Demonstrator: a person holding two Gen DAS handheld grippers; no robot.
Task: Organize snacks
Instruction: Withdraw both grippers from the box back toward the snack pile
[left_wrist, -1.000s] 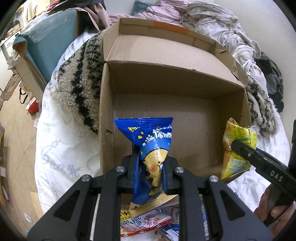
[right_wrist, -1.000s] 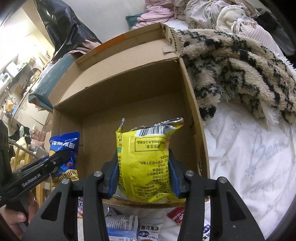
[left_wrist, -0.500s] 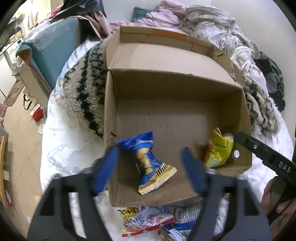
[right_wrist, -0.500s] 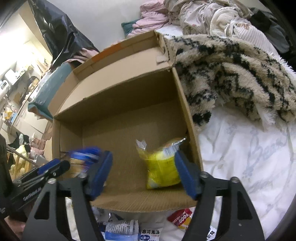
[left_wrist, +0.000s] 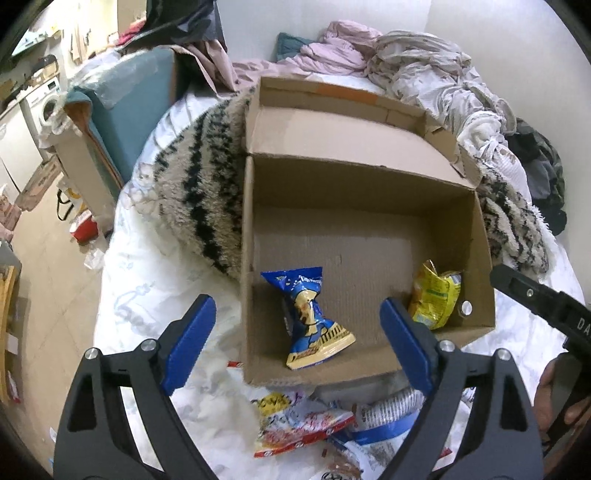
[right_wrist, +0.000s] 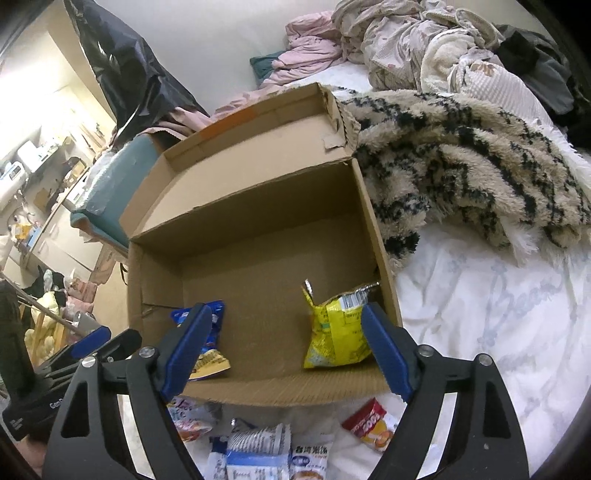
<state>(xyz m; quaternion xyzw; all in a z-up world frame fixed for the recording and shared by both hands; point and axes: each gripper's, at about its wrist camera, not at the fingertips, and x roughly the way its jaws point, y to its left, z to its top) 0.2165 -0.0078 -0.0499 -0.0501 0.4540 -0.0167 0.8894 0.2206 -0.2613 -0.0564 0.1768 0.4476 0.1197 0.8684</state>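
An open cardboard box (left_wrist: 354, 177) (right_wrist: 255, 206) lies on a white bed. A blue snack bag (left_wrist: 310, 317) (right_wrist: 212, 347) rests on the box floor near its front left corner. A yellow snack bag (left_wrist: 436, 295) (right_wrist: 338, 332) leans in the front right corner. My left gripper (left_wrist: 297, 345) hovers above the box's front edge, its jaws still opening wide, with nothing pressed between the pads. My right gripper (right_wrist: 284, 350) hangs over the front edge too, jaws opening, apart from the yellow bag. Each gripper appears at the edge of the other's view.
Several loose snack packets (left_wrist: 295, 424) (right_wrist: 266, 446) lie on the white sheet (right_wrist: 498, 314) in front of the box. A striped fuzzy blanket (left_wrist: 199, 192) (right_wrist: 461, 166) lies behind and beside the box. Crumpled clothes (left_wrist: 406, 66) pile at the bed's far end. The floor (left_wrist: 48, 258) drops away at left.
Both grippers let go: the blue bag and the yellow bag dropped onto the box floor. Both grippers opened wide and pulled up and back from the box.
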